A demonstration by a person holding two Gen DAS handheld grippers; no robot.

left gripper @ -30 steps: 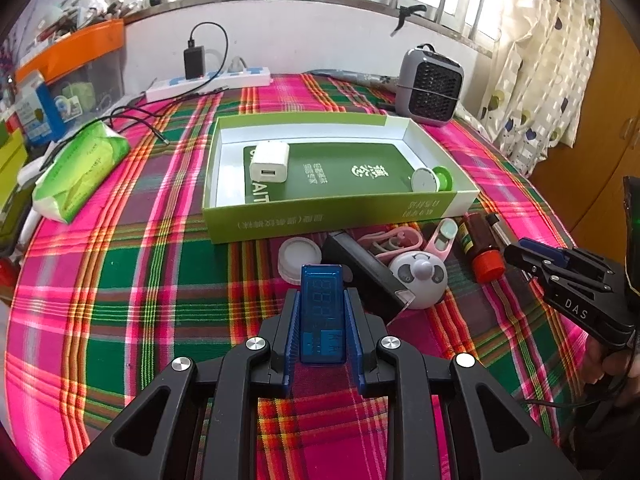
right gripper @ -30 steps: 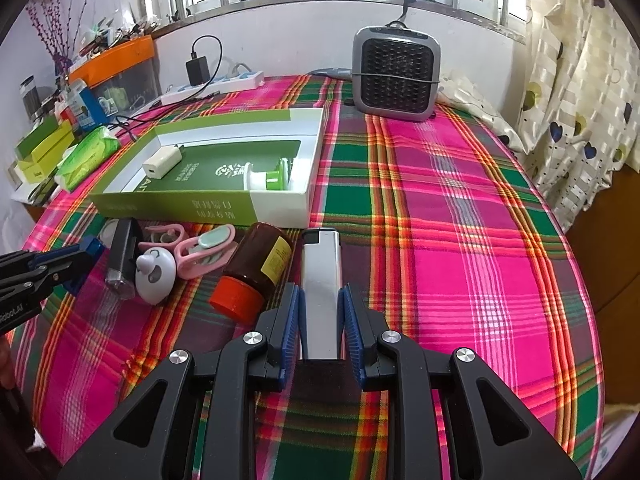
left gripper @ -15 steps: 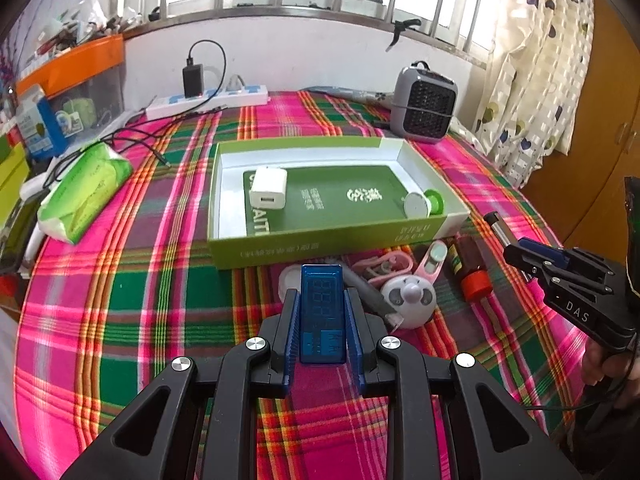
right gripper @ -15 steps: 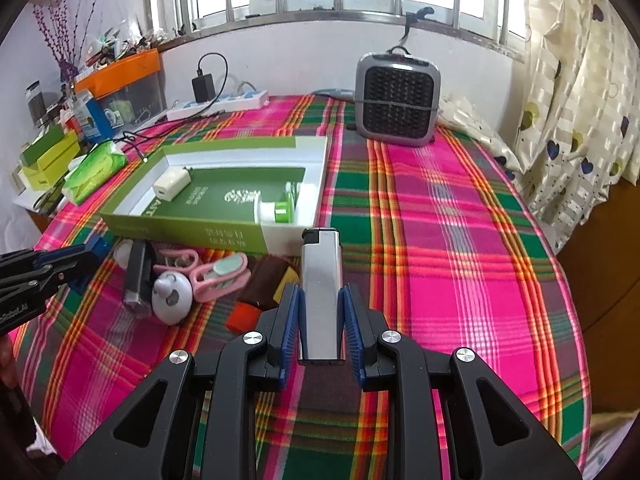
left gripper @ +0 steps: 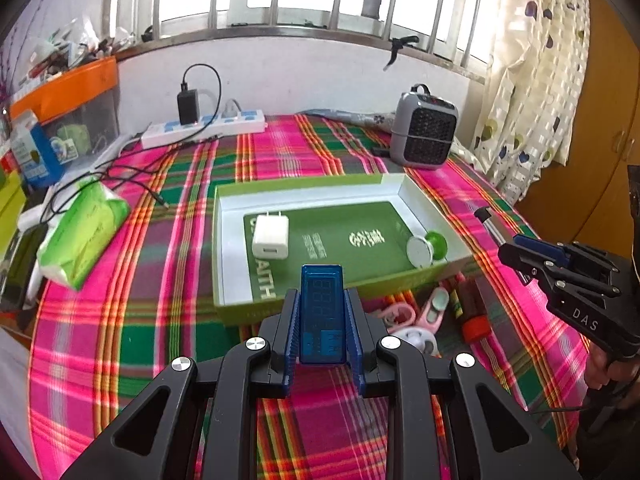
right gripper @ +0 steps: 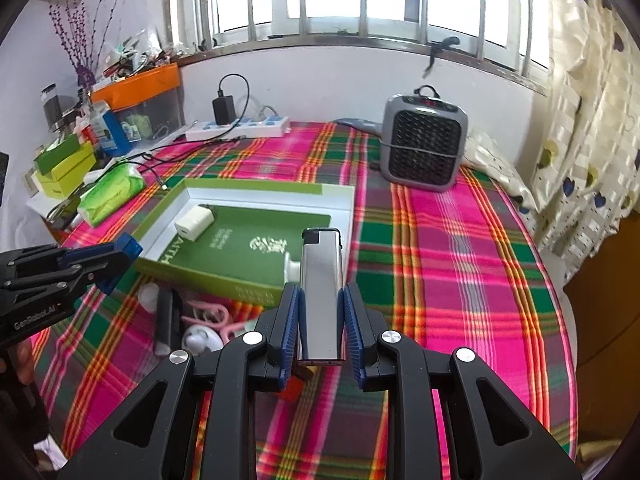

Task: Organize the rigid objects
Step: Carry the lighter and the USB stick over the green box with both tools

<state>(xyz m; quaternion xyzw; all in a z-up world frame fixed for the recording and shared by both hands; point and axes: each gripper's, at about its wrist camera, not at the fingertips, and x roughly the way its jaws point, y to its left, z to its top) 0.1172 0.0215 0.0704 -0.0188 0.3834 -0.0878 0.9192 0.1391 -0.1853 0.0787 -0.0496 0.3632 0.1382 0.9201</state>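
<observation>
My left gripper [left gripper: 322,300] is shut on a blue translucent USB tester [left gripper: 322,312], held above the table just short of the green box [left gripper: 236,300]. A silver lighter [right gripper: 321,292] stands clamped in my right gripper [right gripper: 321,296], near the box's right front corner [right gripper: 256,292]. Inside the box lie a white charger [left gripper: 271,237] and a white-and-green round item [left gripper: 426,249]. In front of the box lie a pink clip [left gripper: 434,308], a small white fan [left gripper: 416,338], a brown bottle with a red cap [left gripper: 472,314] and a black bar [right gripper: 164,320].
A grey heater [right gripper: 424,148] stands at the table's far side. A power strip [left gripper: 204,128] with a black plug and cables sits far left, with a green wipes pack [left gripper: 82,232] nearer. Boxes crowd the left edge [right gripper: 60,168]. Curtains [right gripper: 580,120] hang at right.
Both grippers have risen and pulled back from the table, each carrying its object. The items in front of the box now sit lower and partly hidden behind the fingers.
</observation>
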